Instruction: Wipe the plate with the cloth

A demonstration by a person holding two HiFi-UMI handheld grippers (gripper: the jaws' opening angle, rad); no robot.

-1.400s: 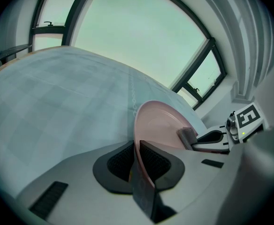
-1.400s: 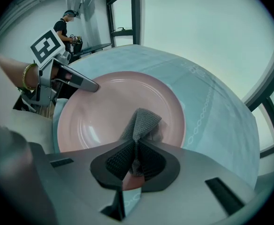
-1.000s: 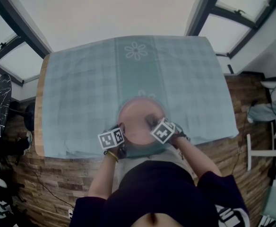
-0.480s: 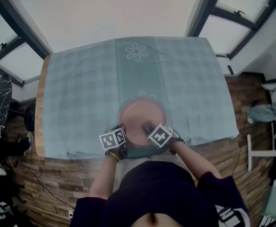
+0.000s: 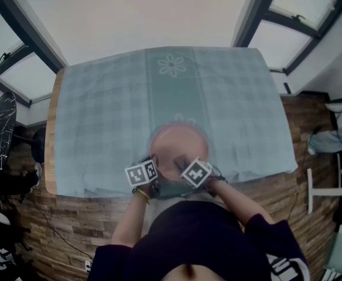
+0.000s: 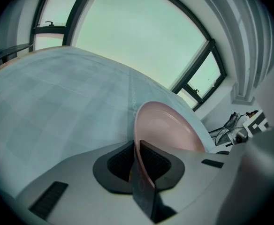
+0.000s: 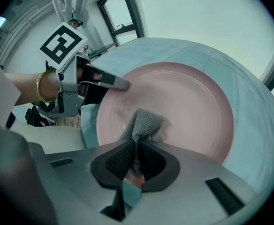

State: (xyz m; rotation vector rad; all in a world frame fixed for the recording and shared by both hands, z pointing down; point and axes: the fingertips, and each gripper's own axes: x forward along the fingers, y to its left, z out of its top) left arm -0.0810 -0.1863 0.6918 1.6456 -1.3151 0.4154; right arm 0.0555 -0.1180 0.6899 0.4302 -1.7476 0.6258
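Note:
A pink plate (image 5: 177, 140) lies near the table's front edge, on a pale blue checked tablecloth (image 5: 106, 116). My left gripper (image 6: 136, 161) is shut on the plate's (image 6: 167, 130) near-left rim, the rim standing between its pads. The same gripper (image 7: 120, 83) shows in the right gripper view, at the plate's (image 7: 193, 107) left rim. My right gripper (image 7: 136, 161) is shut on a folded grey cloth (image 7: 144, 123), which rests on the near part of the plate's inside. In the head view both marker cubes sit at the plate's near edge, left gripper (image 5: 152, 174), right gripper (image 5: 185, 165).
The tablecloth covers most of a wooden table (image 5: 50, 157); a flower motif (image 5: 172, 66) marks its far middle. Windows and a pale wall lie beyond. Dark objects stand on the wooden floor (image 5: 36, 215) at left, white furniture (image 5: 329, 186) at right.
My right gripper has slid with the cloth to the left and nearer across the plate. The left gripper and plate have stayed put.

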